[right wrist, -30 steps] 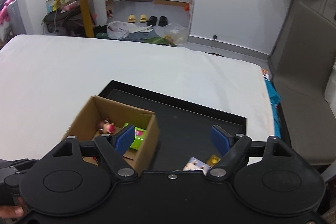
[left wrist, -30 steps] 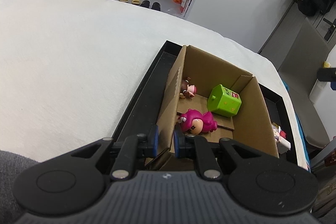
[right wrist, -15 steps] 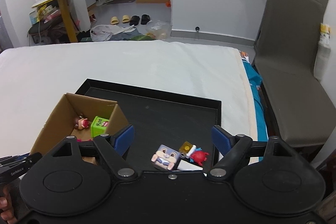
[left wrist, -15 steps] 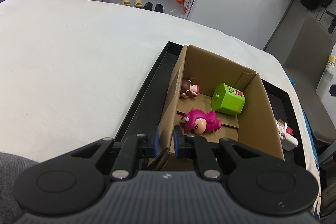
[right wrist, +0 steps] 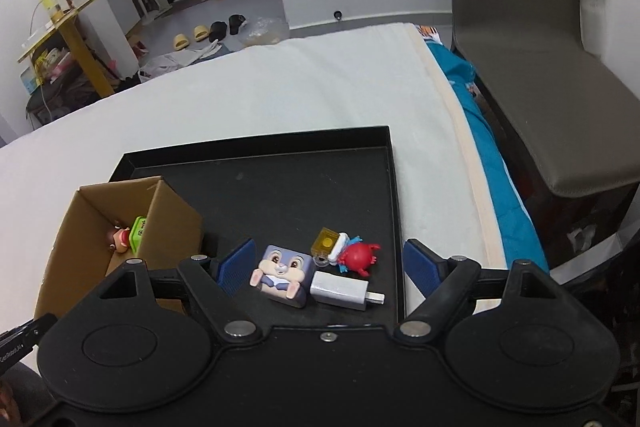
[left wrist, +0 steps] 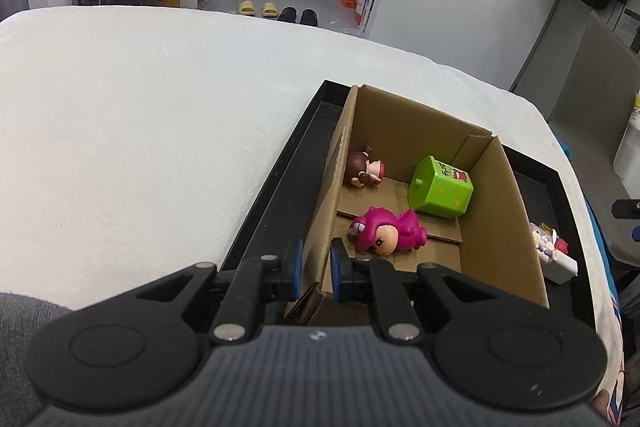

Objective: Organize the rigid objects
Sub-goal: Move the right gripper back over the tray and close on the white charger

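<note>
Left gripper [left wrist: 316, 269] is clamped on the near-left wall of the cardboard box [left wrist: 516, 203], one pad outside and one inside, steadying it on the black tray [right wrist: 280, 187]. Box holds three toys: pink figure [left wrist: 386, 233] near the gripper, green cube [left wrist: 440, 193] toward the far right corner, small brown-haired doll [left wrist: 364, 171] against the left wall. Right gripper [right wrist: 332, 265] hangs over the near right part of the tray with jaws spread wide and nothing between the pads. Below it, left to right: bunny cube [right wrist: 282, 275], silver USB adapter [right wrist: 344, 291] just beside it, red crab figure [right wrist: 360, 259] and a small yellow block [right wrist: 326, 241] a little farther back. These four sit tightly clustered, some touching. Judgement: step in hand is picking the next loose piece for the box. The bunny cube looks the best candidate, nearest the box, with flat sides. Advise centring the jaws on it alone, lowering so the right-hand pad enters the narrow gap beside the adapter without nudging it, then closing on the flat faces. Keep the left grip firm so the box does not slide when the piece is dropped in.
</note>
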Tool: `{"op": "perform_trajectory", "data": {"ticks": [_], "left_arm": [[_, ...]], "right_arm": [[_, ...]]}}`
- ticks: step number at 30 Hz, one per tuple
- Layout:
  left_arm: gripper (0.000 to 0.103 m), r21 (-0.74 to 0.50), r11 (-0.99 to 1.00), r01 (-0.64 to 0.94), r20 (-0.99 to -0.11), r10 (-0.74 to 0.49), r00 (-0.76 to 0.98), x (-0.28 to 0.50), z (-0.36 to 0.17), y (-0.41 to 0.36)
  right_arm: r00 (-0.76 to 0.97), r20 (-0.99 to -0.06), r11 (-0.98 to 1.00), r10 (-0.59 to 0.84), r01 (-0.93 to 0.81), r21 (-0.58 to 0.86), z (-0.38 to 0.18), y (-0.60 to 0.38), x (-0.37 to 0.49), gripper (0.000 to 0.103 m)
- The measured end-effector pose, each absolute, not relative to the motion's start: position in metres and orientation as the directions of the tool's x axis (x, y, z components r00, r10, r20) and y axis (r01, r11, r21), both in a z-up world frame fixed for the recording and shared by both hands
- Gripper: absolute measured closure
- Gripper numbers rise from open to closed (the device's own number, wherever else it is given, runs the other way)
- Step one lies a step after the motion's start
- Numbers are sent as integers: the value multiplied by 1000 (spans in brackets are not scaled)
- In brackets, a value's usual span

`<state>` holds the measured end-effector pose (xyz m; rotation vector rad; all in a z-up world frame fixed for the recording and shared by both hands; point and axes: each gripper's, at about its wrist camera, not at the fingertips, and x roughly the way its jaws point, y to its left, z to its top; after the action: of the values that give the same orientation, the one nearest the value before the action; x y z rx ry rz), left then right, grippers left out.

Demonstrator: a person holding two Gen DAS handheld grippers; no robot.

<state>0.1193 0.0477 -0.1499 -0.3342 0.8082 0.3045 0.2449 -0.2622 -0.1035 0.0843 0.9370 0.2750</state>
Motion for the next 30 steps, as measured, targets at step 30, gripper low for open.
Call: {"op": "perform_trajectory", "data": {"ticks": [30], "left_arm": [[90,-131,911,-392,-749,168,640,121,-151,42]], "right_arm": [[309,-846,885,435,26,464,-166,-296,281,31]]}}
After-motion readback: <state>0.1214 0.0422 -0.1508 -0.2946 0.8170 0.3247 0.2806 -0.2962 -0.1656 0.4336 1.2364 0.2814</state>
